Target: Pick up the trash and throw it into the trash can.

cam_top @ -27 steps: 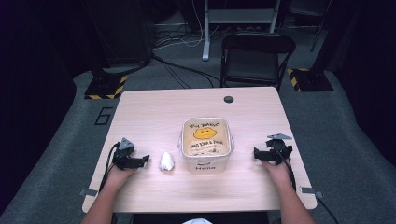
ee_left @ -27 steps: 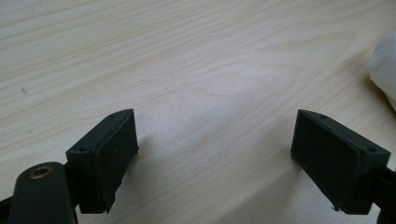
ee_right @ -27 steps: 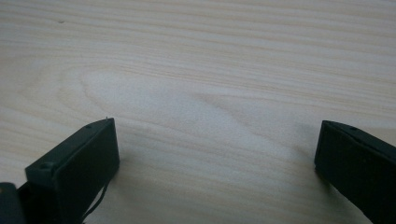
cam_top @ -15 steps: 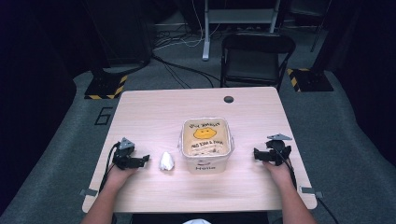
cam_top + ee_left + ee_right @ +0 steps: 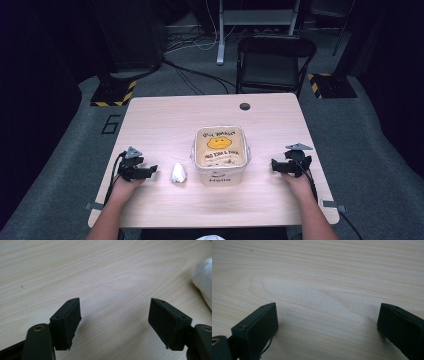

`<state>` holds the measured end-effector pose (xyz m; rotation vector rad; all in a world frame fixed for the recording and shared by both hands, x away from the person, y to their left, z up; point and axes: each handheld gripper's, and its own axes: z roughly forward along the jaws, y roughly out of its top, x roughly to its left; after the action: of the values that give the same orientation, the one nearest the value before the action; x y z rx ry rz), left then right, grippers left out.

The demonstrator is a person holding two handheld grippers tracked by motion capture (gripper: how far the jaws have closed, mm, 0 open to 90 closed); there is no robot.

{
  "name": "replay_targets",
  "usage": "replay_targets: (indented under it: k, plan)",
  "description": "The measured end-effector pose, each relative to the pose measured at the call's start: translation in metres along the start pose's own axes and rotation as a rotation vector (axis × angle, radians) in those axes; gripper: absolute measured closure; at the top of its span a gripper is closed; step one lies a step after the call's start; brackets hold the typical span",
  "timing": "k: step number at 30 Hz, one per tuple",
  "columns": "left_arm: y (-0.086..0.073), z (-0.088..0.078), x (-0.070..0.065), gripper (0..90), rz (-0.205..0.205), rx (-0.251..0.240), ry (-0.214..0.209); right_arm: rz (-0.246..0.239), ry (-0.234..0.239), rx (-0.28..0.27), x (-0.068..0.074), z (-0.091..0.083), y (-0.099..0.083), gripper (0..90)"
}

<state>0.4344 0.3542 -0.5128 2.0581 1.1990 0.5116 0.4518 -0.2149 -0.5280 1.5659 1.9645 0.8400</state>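
Note:
A white square tub [image 5: 220, 156] with a yellow smiley lid stands at the middle of the wooden table [image 5: 165, 125]. Left of it lies a small white crumpled wad [image 5: 178, 172]; its edge also appears at the right of the left gripper view as a white wad [image 5: 203, 281]. My left gripper [image 5: 151, 170] rests on the table just left of the wad, open, with bare wood between its pads [image 5: 70, 320]. My right gripper [image 5: 274, 165] rests right of the tub, open, jaws wide over bare wood, one of its pads [image 5: 260, 325] low on the table.
A small dark round disc [image 5: 244, 106] sits near the table's far edge. A black folding chair [image 5: 272, 62] stands behind the table. Cables trail from both grippers toward the front edge.

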Motion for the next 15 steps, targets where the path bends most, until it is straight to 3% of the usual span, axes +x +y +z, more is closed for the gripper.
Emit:
replay_targets:
  k: [6,15]
  plan:
    - [0.006,-0.008,-0.006,30.3,-0.015,-0.023,-0.006,0.000,0.002,0.000,0.000,0.000,0.000,2.4]
    - [0.019,-0.016,-0.018,30.7,0.001,-0.047,-0.041,-0.001,0.000,0.000,0.000,0.000,0.000,2.4]
